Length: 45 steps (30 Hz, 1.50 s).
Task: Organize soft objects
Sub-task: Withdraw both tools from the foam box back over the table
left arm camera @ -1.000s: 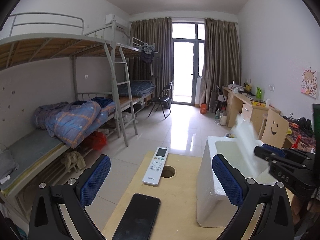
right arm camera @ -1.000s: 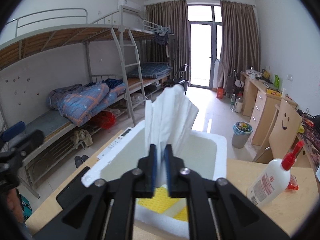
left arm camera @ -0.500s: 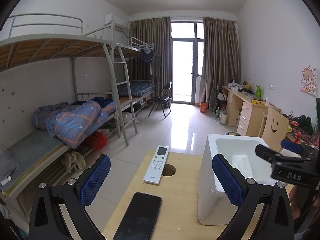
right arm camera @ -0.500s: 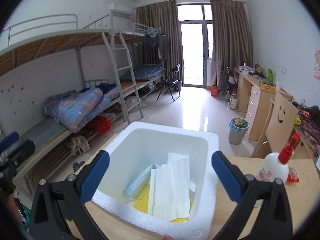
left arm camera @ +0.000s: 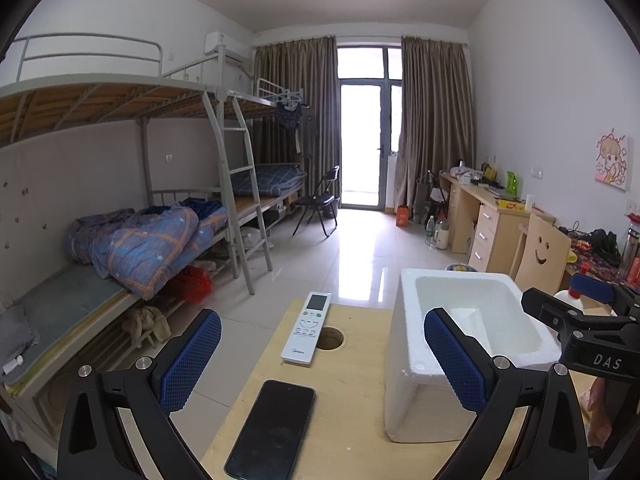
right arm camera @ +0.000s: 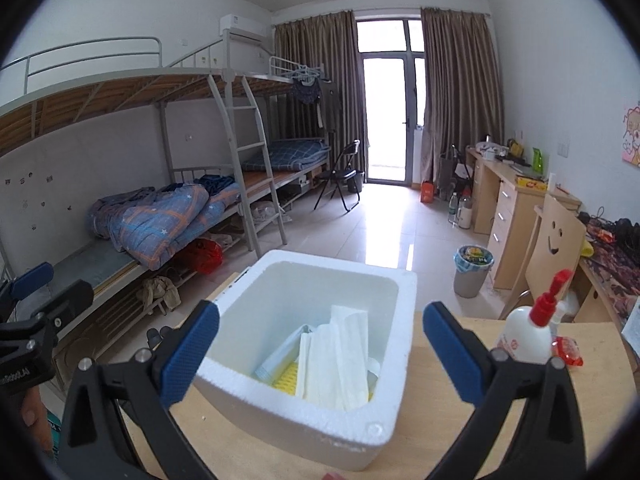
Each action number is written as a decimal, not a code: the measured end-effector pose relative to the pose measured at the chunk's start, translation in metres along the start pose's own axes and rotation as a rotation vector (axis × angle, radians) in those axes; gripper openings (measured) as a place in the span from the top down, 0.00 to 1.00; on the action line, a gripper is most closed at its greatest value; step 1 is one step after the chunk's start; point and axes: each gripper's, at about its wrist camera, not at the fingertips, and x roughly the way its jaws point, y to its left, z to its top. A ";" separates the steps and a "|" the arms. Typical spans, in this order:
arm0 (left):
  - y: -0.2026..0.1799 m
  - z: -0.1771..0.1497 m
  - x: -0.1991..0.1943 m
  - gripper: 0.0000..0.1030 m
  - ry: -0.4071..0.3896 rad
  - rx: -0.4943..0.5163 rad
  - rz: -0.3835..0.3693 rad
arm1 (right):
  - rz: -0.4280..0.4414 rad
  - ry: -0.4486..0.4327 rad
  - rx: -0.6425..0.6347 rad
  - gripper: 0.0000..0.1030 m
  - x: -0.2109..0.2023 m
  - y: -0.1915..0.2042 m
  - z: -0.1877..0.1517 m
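A white foam box [right arm camera: 384,412] stands on the wooden table [right arm camera: 440,408]. Inside it lie folded white tissues [right arm camera: 344,364] on top of a yellow sponge [right arm camera: 289,378] and a pale packet. My right gripper [right arm camera: 320,356] is open and empty, its jaws wide apart on either side of the box's near end. In the left wrist view the same box [left arm camera: 420,400] stands at the right. My left gripper [left arm camera: 320,360] is open and empty above the table [left arm camera: 352,420], to the left of the box. The right gripper [left arm camera: 576,316] shows at that view's right edge.
A white remote [left arm camera: 307,326] and a black phone [left arm camera: 272,428] lie on the table left of the box, beside a round hole [left arm camera: 331,338]. A white glue bottle with a red cap [right arm camera: 528,328] stands right of the box. Bunk beds, desk and chairs fill the room behind.
My right gripper was shut on the white tissues above the box. It opened, the tissues dropped into the box, and the gripper pulled back a little. My left gripper stayed put.
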 end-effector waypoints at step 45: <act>-0.035 -0.058 -0.153 0.01 -0.094 0.023 -0.121 | -0.047 -0.158 -0.015 0.00 -0.167 0.003 -0.069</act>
